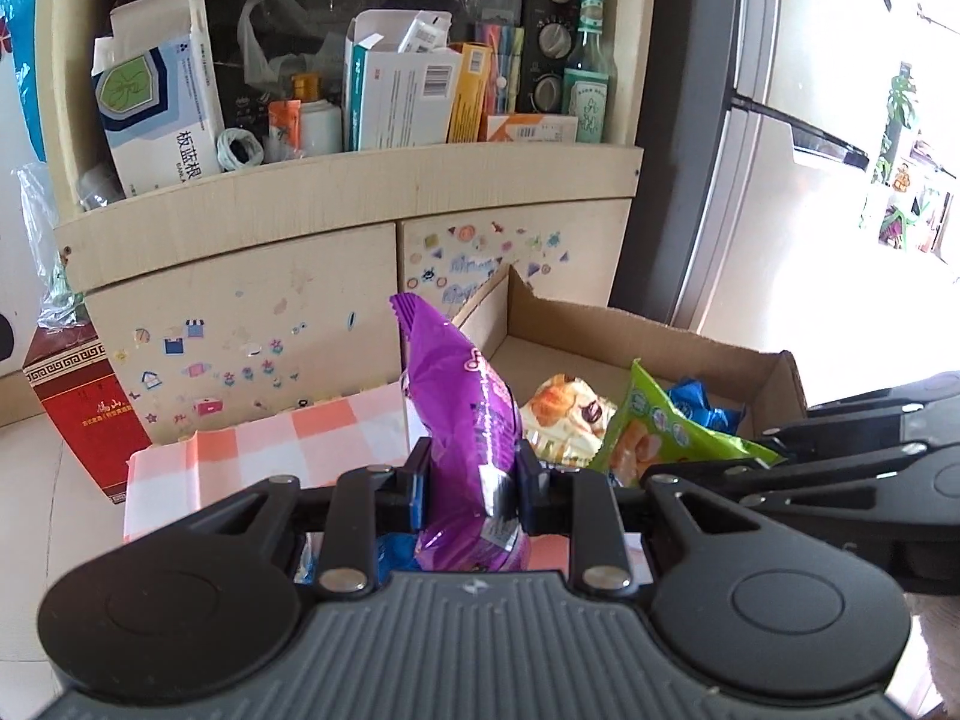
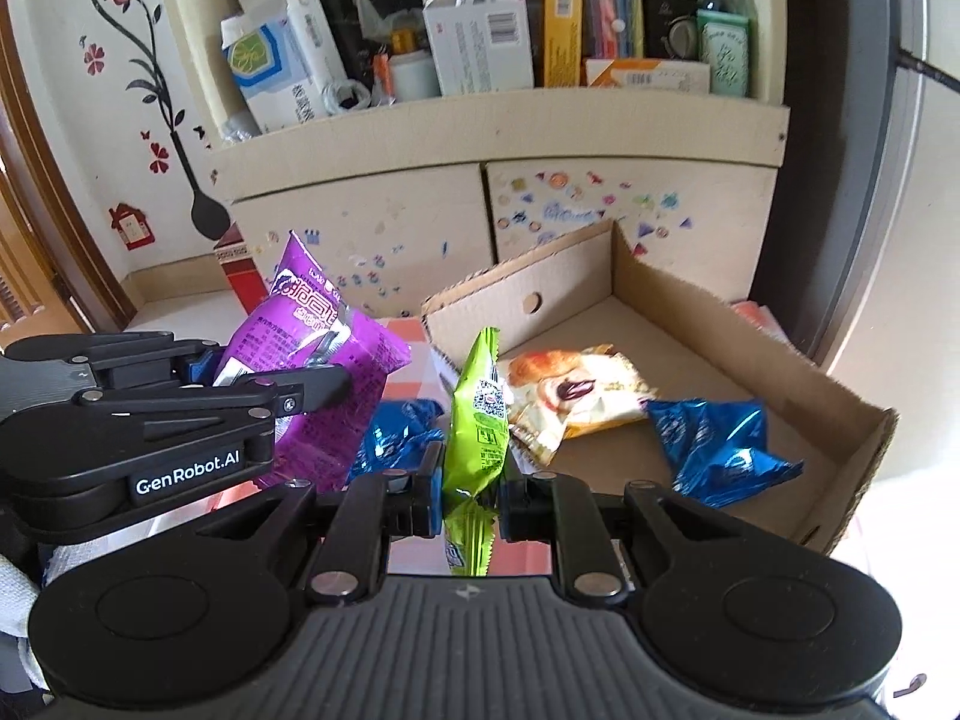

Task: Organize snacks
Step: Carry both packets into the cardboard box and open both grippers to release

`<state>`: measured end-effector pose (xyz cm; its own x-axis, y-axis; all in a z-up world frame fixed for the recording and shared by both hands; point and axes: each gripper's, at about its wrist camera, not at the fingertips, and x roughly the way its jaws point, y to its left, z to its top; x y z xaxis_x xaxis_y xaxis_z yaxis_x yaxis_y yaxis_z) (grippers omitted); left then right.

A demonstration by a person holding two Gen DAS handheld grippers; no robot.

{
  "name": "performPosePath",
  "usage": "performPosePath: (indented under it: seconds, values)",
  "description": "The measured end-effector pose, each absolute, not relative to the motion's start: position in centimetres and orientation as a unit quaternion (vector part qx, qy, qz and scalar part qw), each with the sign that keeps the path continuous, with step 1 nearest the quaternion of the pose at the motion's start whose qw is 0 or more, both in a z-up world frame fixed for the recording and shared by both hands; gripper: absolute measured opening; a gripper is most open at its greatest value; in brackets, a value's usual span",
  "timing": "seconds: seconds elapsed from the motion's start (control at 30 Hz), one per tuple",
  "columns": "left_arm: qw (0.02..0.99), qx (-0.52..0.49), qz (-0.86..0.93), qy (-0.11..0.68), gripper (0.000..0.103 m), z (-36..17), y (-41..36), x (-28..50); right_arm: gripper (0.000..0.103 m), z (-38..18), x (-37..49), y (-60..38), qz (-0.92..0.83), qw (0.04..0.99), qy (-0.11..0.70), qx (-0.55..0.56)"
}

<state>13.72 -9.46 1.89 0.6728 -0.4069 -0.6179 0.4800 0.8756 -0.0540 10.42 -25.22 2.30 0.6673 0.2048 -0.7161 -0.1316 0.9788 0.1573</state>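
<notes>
The left gripper (image 1: pixel 468 489) was clenched on a purple snack packet (image 1: pixel 462 396), its blue pads pinching the packet's lower part so that the crimped top stood up and leaned a little away from the cardboard box (image 1: pixel 600 330). The right gripper (image 2: pixel 471 498) was clamped on a green snack packet (image 2: pixel 477 420), held edge-on and upright just in front of the box's near corner. Both packets hung outside the box — the purple one well to the side of it, the green one nearly at its torn front wall. Inside the box lay a pastry packet (image 2: pixel 570 390) toward the middle and a blue foil packet (image 2: pixel 720 450) nearer the front corner. Another blue foil packet (image 2: pixel 396 438) lay on the pink checked cloth (image 1: pixel 312 438) outside the box, between the two held packets. Behind the box stood a sticker-covered cabinet (image 1: pixel 252 312).
</notes>
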Motion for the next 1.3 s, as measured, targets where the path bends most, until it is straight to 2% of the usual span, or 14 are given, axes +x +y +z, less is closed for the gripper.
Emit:
performPosePath:
  seconds: [0.63,1.13,1.23,1.3]
  values:
    - [0.912,0.008,-0.275,0.305,0.025,2.8,-14.2,16.4,0.021,5.2,10.6,-31.6,0.009,0.937,0.338,0.09]
    - [0.892,0.015,-0.323,0.315,0.026,0.7,-19.3,18.2,0.022,3.9,11.3,-34.2,-0.056,0.924,0.352,0.136]
    - [0.893,0.023,-0.326,0.308,0.034,0.1,-20.0,18.1,0.029,3.3,11.6,-34.5,-0.078,0.918,0.36,0.149]
    - [0.895,0.037,-0.328,0.301,0.056,0.1,-20.5,17.7,0.038,3.2,11.6,-34.8,-0.084,0.915,0.359,0.162]
